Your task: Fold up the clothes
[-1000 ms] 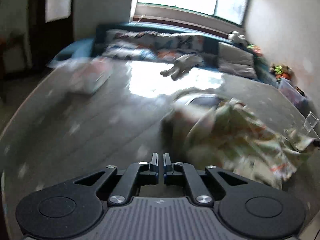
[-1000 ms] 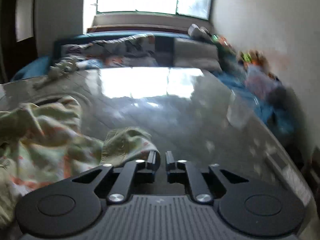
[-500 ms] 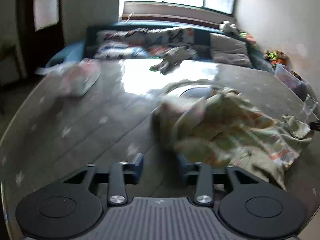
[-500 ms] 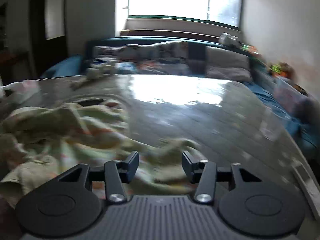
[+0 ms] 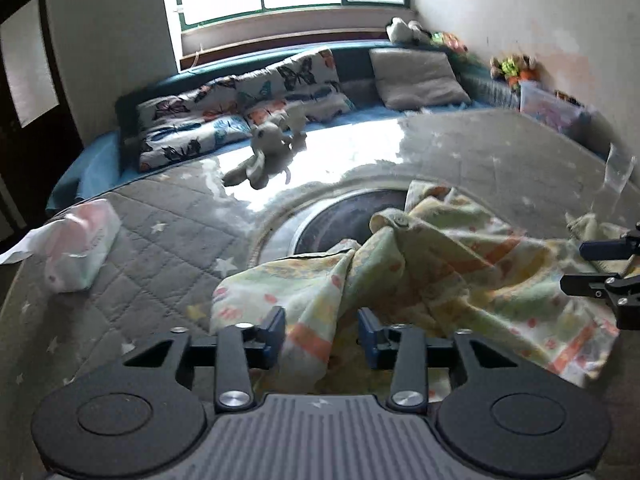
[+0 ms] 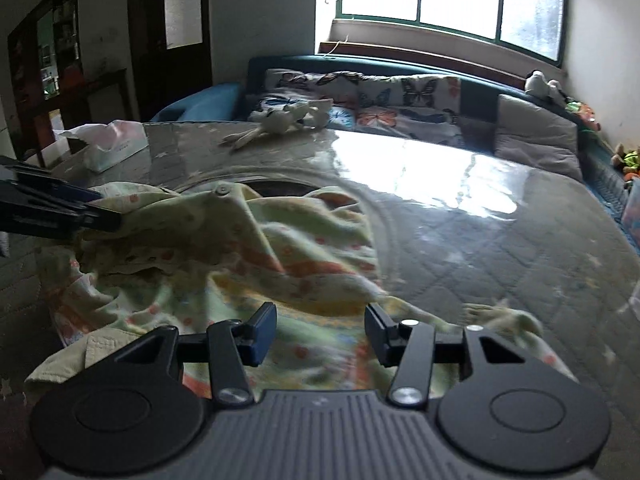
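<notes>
Both claws, pressed together before, now straddle the rumpled cloth (image 5: 460, 264): left (image 5: 322, 330) closing, right (image 6: 320, 330) spread.

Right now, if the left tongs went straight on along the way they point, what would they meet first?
Most likely the crumpled floral garment: a fold of it already lies between the closing left tongs, whose pads do not yet press it. Beyond it is the quilted table cover. Depth is hard to judge through the fisheye.
</notes>
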Demonstrator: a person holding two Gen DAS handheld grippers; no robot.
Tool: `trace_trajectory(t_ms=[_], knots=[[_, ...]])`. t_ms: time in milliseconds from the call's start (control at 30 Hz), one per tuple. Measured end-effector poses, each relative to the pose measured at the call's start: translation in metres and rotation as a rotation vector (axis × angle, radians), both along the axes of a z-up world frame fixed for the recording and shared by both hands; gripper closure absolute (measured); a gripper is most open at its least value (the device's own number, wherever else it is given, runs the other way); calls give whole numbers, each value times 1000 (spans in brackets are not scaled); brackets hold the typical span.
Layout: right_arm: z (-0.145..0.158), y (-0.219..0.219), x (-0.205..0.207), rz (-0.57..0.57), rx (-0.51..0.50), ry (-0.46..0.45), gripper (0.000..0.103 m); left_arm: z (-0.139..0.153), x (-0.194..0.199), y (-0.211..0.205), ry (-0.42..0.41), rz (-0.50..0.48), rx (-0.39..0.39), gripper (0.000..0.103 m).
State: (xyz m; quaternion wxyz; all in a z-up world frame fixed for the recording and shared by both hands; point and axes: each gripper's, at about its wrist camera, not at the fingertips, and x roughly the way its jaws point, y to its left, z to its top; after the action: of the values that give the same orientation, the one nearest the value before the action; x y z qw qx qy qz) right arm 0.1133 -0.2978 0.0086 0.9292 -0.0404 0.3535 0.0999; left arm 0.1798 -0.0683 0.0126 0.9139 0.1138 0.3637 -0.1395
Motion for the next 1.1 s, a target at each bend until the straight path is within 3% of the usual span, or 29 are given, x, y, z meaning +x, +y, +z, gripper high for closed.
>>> trace_trajectory(t_ms=[33,67,200,367,533,733,833,967,1100], knots=[[-2,1,3,2,0,4,53,-3,3,1,3,9,10,88],[-5,2,6,5,0,8,53,-4,6,3,1,22,6,92],[-15,0,15,-13,-14,31,53,7,1,29,-44,100,-64,98],[-29,-10,17,-49,-30,73,53,26,-23,91,-96,279,-189,99],[-31,-15,6,-51,-44,86,52,12,-57,154,-37,459,-249,99],[-25,-14,-21,-5,-58,133,51,-17,-90,201,105,560,-279,98],[-20,-12,-33,49,-41,183,51,-22,-99,211,167,563,-288,89],[-2,-6,-34,95,-72,160,51,1,-98,205,126,511,-291,50],[17,-8,-7,89,-57,99,51,26,-83,185,56,419,-340,46]])
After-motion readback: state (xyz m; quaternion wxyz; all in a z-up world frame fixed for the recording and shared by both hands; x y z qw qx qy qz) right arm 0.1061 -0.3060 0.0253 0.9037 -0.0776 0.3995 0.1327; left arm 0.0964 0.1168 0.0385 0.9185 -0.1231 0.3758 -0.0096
